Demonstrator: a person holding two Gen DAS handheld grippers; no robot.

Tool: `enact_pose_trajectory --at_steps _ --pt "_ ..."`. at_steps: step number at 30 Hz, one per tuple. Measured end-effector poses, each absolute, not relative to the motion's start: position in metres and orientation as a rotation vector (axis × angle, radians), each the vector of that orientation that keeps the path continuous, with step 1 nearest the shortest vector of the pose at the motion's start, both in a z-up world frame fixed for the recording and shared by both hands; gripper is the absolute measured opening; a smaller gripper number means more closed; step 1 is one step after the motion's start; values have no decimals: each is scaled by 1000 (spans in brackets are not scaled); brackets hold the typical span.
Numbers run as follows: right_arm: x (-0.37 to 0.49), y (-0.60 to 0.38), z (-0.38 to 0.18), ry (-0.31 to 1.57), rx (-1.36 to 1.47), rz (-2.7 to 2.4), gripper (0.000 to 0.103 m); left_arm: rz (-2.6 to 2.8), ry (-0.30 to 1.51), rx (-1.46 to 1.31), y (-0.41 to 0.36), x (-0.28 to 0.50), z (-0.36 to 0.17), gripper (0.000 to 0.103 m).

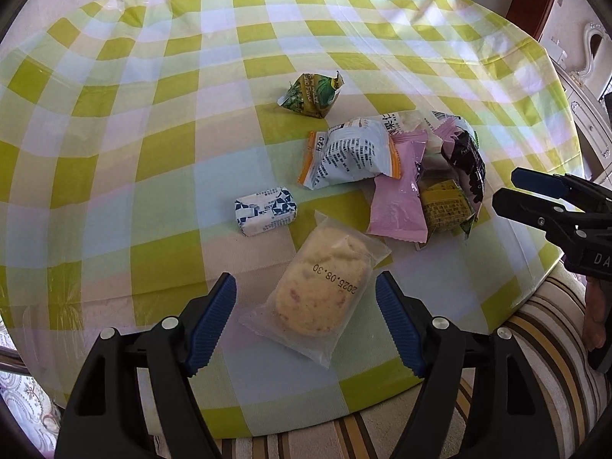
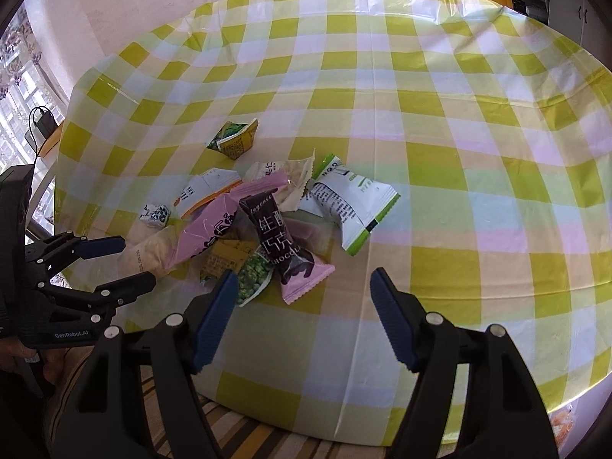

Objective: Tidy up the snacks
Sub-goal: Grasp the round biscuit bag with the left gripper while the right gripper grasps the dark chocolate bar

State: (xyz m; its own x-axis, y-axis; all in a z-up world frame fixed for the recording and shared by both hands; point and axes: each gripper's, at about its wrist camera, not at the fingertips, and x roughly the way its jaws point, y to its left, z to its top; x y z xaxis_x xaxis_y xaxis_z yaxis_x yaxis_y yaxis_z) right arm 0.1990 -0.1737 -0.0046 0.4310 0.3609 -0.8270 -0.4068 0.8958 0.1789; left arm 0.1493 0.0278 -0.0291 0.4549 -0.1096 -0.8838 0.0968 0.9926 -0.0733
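Snacks [image 1: 401, 168] lie in a small heap on the checked surface [image 1: 153, 114], so some packs hide under others. A clear cookie bag [image 1: 317, 298] sits between the left gripper's [image 1: 306, 302] wide fingers. The right gripper [image 2: 300, 298] hangs near the heap, fingers wide, holding nothing. Most print is too blurry to read.

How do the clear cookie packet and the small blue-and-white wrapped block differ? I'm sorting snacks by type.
The cookie packet is see-through, showing a round pale cookie and a printed date; the blue-and-white block is opaque with a blue pattern. The packet is flat and larger; the block is small and boxy. The packet lies between the open left tool's fingers; the block sits beyond them. Both lie apart from the pile.
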Motion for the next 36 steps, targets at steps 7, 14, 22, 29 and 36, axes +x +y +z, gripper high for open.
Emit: enact_pose_trajectory --at_steps 7,14,22,29,36 --pt "211 -162 -11 1028 -41 498 57 -153 1097 -17 27 151 -34 67" --pt "218 -155 -15 1031 -33 512 46 -157 1085 -8 25 150 -33 56" --pt "216 -151 -16 1025 -45 529 27 -157 1080 14 22 149 -33 43" --pt "209 -158 -11 1015 -50 510 19 -166 1081 8 22 148 -32 35" --pt "197 -176 -2 1000 -29 491 18 -166 1085 -3 19 144 -30 35"
